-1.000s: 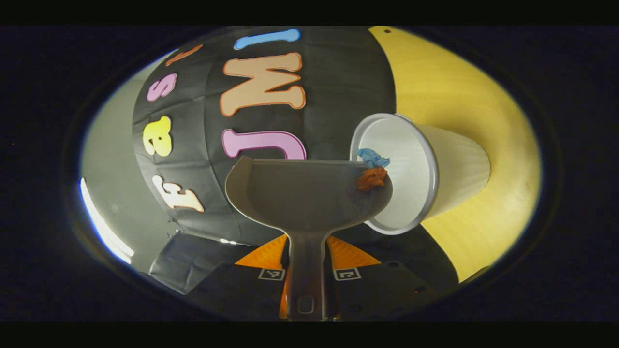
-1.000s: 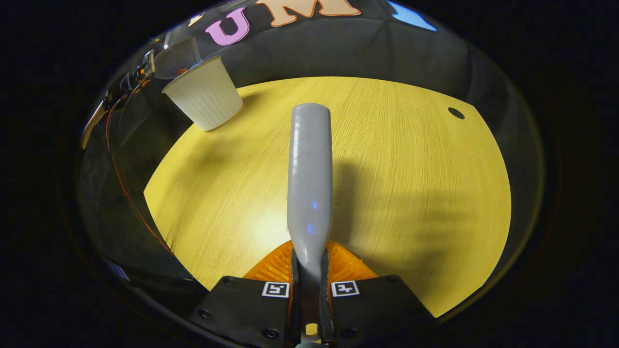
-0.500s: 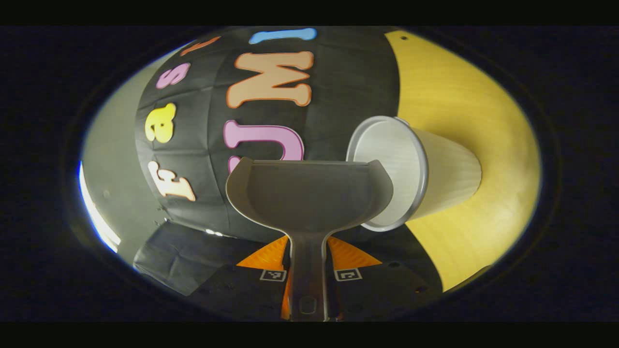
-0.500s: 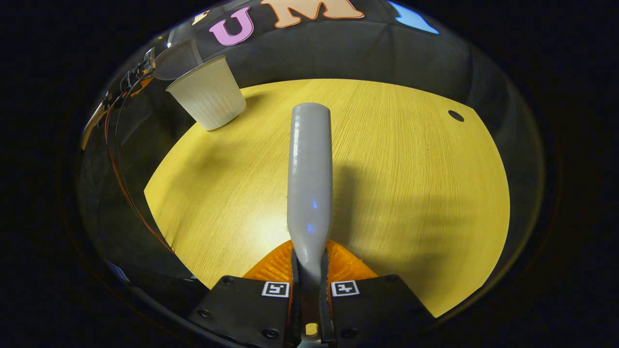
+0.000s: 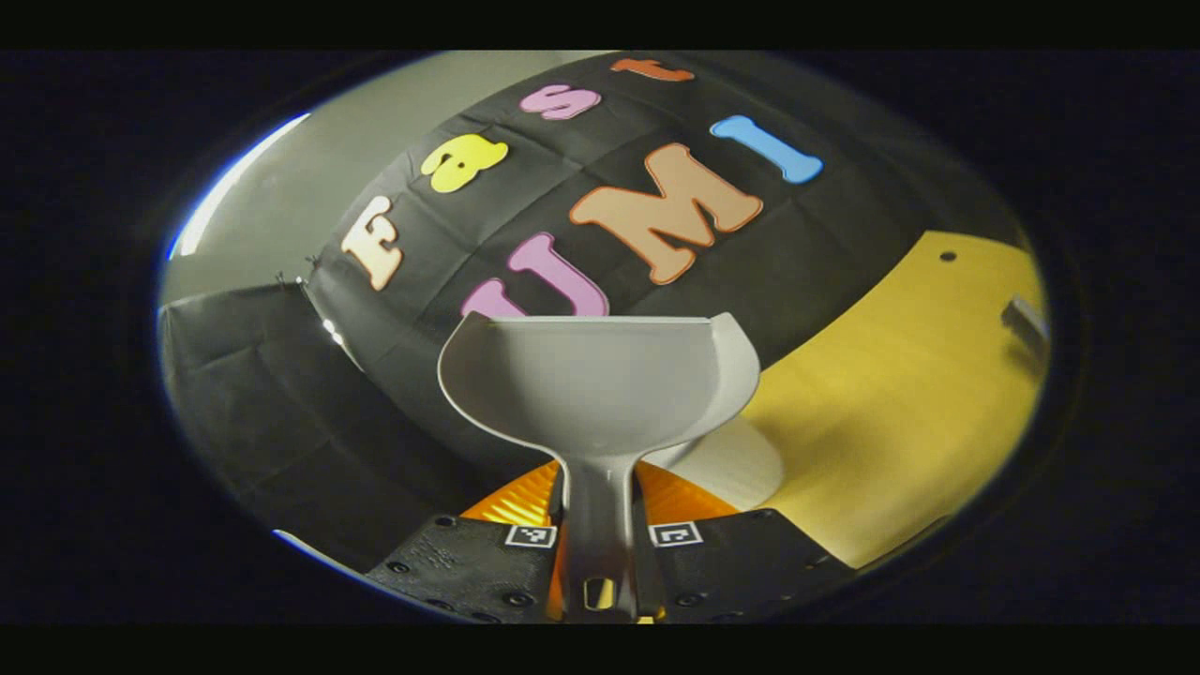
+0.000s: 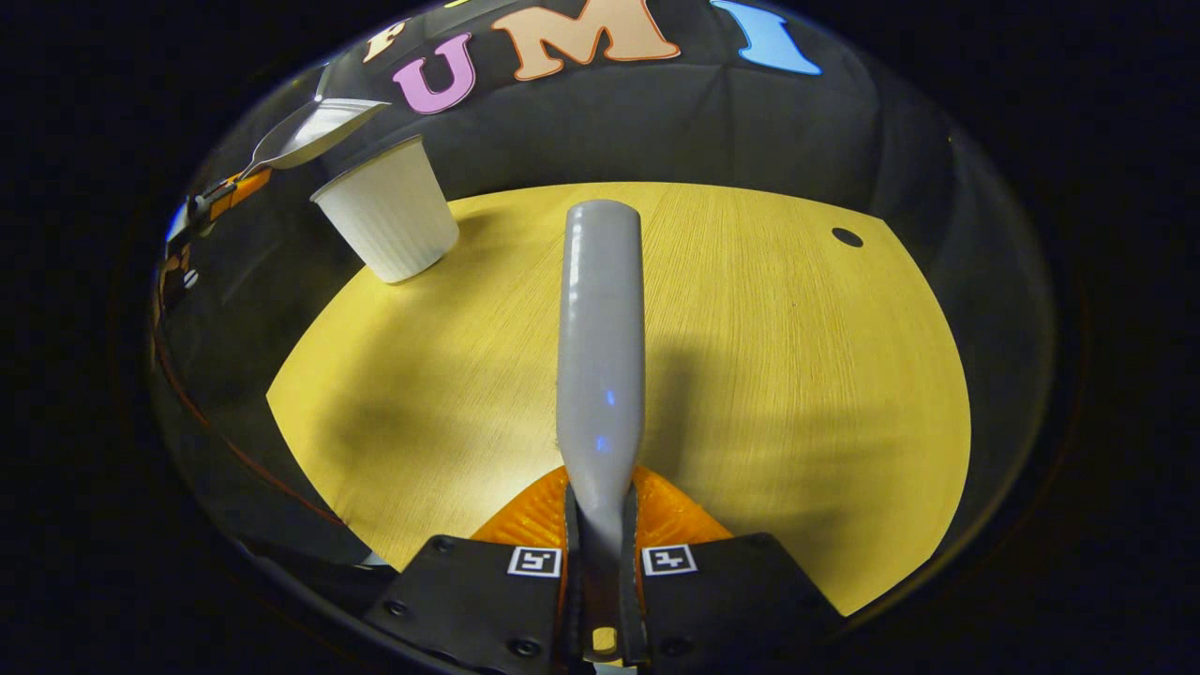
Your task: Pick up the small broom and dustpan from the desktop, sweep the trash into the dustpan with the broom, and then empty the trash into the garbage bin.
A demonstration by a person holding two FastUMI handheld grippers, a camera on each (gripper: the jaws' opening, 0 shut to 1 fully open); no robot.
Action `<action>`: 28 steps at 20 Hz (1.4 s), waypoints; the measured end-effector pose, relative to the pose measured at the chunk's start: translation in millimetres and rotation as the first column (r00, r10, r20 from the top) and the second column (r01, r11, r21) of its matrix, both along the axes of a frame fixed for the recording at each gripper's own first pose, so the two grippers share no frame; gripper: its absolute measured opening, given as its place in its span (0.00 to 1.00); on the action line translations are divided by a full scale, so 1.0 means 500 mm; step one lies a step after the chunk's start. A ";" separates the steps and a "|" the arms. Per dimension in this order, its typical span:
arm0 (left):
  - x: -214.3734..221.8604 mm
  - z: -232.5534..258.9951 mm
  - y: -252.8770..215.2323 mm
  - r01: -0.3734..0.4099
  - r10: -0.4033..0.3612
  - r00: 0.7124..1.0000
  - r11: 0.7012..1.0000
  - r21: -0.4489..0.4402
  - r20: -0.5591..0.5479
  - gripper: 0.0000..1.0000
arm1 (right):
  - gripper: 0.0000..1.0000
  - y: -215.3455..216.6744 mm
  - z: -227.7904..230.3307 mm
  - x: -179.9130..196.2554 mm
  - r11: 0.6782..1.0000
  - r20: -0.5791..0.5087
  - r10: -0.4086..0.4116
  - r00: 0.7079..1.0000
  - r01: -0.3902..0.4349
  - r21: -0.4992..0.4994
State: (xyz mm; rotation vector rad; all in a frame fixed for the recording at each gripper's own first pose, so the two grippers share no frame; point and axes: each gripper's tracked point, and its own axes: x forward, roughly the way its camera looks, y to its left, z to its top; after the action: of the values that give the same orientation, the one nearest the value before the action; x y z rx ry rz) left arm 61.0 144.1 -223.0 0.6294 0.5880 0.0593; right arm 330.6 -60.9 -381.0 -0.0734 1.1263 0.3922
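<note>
Left gripper (image 5: 597,525) clamps dustpan (image 5: 600,384) handle; pan empty, held above white bin (image 6: 386,223). Right gripper (image 6: 600,544) clamps broom (image 6: 601,347) over surface (image 6: 797,375).

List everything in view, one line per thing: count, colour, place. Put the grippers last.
dustpan: one, grey, held by its handle in the left gripper, raised above the bin; no trash seen in it.
broom: one, grey, its handle in the right gripper, pointing out over the desktop.
garbage bin: one, white ribbed cup, standing at the desktop's far left corner in the right gripper view.
desktop: one, yellow wood grain, with a small dark hole near its far right edge.
left gripper: one, fingers closed on the dustpan handle.
right gripper: one, fingers closed on the broom handle.
</note>
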 end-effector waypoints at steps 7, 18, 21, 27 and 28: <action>-0.170 -0.136 -0.229 -0.098 0.063 0.993 0.919 -0.381 -0.104 0.22 | 0.17 0.011 -0.007 -0.008 0.997 0.002 -0.064 0.998 0.064 -0.039; -0.430 -0.382 -0.362 -0.272 0.021 0.866 0.859 -0.435 -0.500 0.23 | 0.17 0.019 -0.045 -0.025 0.977 -0.142 -0.142 0.980 0.115 -0.182; -0.433 -0.380 -0.359 -0.302 0.029 0.842 0.853 -0.426 -0.538 0.23 | 0.16 0.021 -0.046 -0.025 0.970 -0.179 -0.156 0.971 0.116 -0.213; -0.429 -0.369 -0.370 -0.365 0.039 0.804 0.819 -0.443 -0.593 0.24 | 0.20 0.026 -0.040 -0.029 0.963 -0.225 -0.166 0.960 0.109 -0.246; -0.434 -0.372 -0.373 -0.375 0.038 0.795 0.815 -0.442 -0.605 0.25 | 0.24 0.025 -0.038 -0.029 0.962 -0.230 -0.164 0.959 0.104 -0.253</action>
State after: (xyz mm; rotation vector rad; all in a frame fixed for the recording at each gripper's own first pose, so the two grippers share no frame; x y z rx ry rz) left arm -156.0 -42.3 -409.2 -0.0086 1.2191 -0.0892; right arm 315.9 -48.5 -399.8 -0.1609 1.4166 0.1438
